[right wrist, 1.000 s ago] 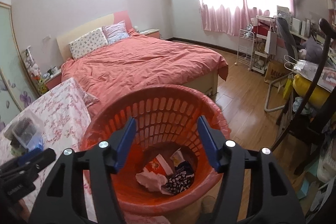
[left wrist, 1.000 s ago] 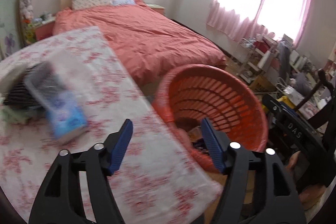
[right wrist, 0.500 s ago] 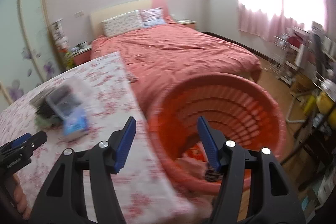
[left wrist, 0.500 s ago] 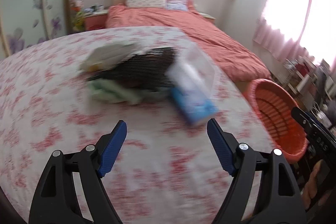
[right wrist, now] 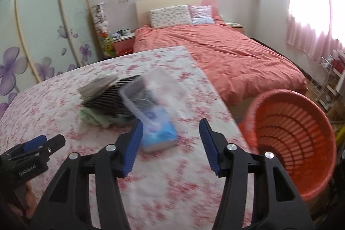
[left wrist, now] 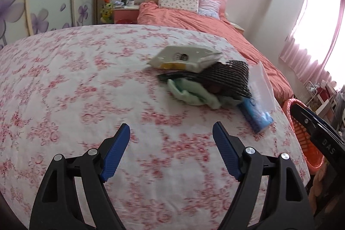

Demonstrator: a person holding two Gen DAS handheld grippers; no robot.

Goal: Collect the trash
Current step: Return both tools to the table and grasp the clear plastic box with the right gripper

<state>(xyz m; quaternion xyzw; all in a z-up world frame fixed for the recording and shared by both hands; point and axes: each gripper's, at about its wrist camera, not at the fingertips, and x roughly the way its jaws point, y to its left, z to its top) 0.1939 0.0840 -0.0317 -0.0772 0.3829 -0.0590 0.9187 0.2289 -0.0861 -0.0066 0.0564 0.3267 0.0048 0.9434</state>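
The trash pile lies on the flowered table, ahead and right of the left gripper, whose jaws gape wide and empty. The right gripper, closing, holds nothing; the orange basket stands to its right.

A small heap of trash is lying near the right edge of the table. A white pouch is sitting on top of a black mesh sleeve, with a pale green wrapper crumpled beneath. A clear bag with a blue end is leaning against the heap. An orange slatted basket is standing just beside that edge, tilted.
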